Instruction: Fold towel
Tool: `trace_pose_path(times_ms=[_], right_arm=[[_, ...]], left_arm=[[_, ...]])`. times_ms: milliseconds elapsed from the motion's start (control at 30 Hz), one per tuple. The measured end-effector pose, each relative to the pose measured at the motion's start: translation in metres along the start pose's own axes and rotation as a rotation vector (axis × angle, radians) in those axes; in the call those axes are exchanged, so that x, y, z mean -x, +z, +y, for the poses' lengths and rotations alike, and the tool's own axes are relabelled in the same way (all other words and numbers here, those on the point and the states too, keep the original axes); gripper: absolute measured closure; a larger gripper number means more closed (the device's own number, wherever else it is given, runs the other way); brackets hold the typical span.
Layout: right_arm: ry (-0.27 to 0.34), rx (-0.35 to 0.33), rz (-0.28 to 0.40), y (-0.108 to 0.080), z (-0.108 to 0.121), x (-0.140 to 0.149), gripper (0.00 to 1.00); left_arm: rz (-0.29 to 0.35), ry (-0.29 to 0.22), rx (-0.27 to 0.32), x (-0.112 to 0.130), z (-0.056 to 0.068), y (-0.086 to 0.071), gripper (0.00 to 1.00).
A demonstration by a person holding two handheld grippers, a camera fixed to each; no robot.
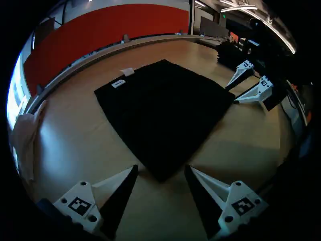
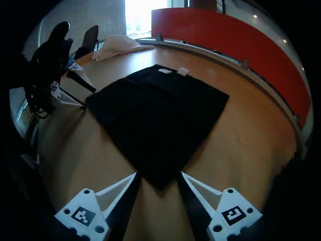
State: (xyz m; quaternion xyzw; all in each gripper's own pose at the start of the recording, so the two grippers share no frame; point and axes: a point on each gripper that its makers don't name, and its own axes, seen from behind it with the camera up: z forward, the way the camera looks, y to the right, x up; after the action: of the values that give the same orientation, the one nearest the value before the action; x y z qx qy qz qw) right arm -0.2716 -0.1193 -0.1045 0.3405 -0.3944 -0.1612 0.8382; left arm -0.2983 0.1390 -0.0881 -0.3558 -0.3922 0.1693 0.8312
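Note:
A black towel [image 1: 164, 112] lies flat on the wooden table [image 1: 76, 144], roughly square, with two white labels [image 1: 119, 83] near its far left corner. My left gripper [image 1: 160, 168] is open, its fingertips on either side of the towel's nearest corner. My right gripper [image 1: 230, 95] is seen farther off at the towel's right corner. In the right gripper view the same towel [image 2: 160, 120] points a corner between the open fingers of my right gripper [image 2: 158, 174]. There my left gripper [image 2: 90, 99] stands open at the towel's left corner, held by a dark-gloved hand [image 2: 50, 60].
A red partition [image 1: 104, 28] runs along the table's far curved edge. A pale cloth [image 2: 118, 44] lies heaped at one end of the table, with chairs [image 2: 90, 38] behind it. Dark stacked items [image 1: 228, 50] sit at the far right.

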Motion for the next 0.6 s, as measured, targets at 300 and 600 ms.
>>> trace_pose_path(times_ms=[300, 600], right_arm=[[0.008, 0.003, -0.003, 0.0008, 0.0027, 0.0001, 0.47], [-0.003, -0.005, -0.002, 0.0010, 0.0009, -0.0007, 0.63]], left_arm=[[-0.020, -0.011, -0.008, 0.0002, 0.0002, -0.0003, 0.30], [-0.032, -0.016, -0.012, 0.0003, 0.0030, 0.0002, 0.55]])
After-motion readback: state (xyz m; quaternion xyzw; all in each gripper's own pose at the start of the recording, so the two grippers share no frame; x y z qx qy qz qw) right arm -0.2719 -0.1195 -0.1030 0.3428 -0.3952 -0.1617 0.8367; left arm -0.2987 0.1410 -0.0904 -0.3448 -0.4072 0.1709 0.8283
